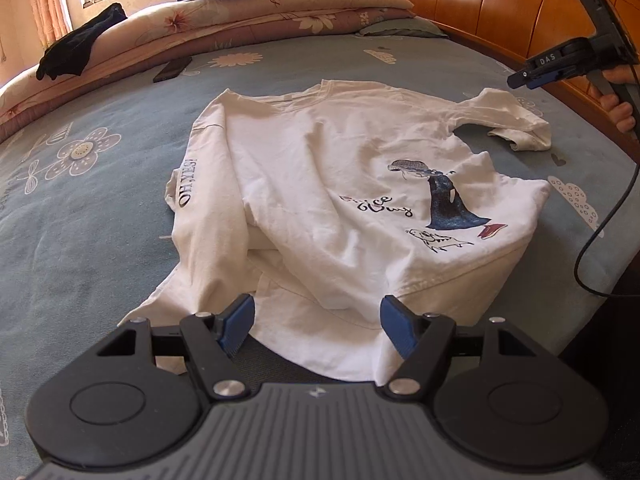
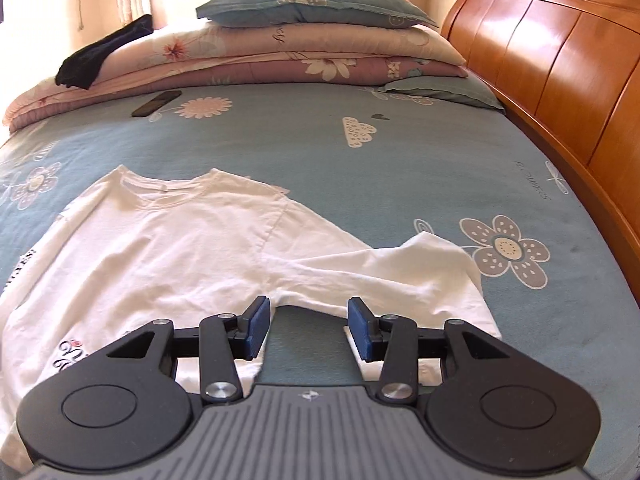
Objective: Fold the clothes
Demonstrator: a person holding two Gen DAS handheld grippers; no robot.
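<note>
White long-sleeved T-shirt (image 1: 320,184) with a printed figure on the front, lying on the blue flowered bedsheet (image 1: 80,240), near the bed's front edge, neck toward the pillows. Partly folded, as it seems: left side and its sleeve with the lettering "OH, YES!" (image 1: 188,184) turned in over the body, lower hem rumpled and doubled on itself, right sleeve (image 2: 420,276) not yet folded, stretched out to the side toward the wooden headboard (image 2: 560,60).

Left gripper (image 1: 318,326) — jaws standing wide, nothing pressed between the pads, hovering just over the rumpled hem. Right gripper (image 2: 308,326) — jaws moderately apart, empty too, above the notch where the right sleeve meets the body; bare sheet visible between the fingers.

Risks from here, only as judgement. Taking the sleeve by one layer only — then the cloth drags and the fold made on the left side opens again. Closing on the sheet together with the sleeve, because the fabric is thin and lies flat. Leaving the bunched hem as it is — the final fold becomes thick and crooked. Also possible: the cable (image 1: 600,232) of the right gripper hanging by the bed's edge and catching the shirt corner when moving across.
</note>
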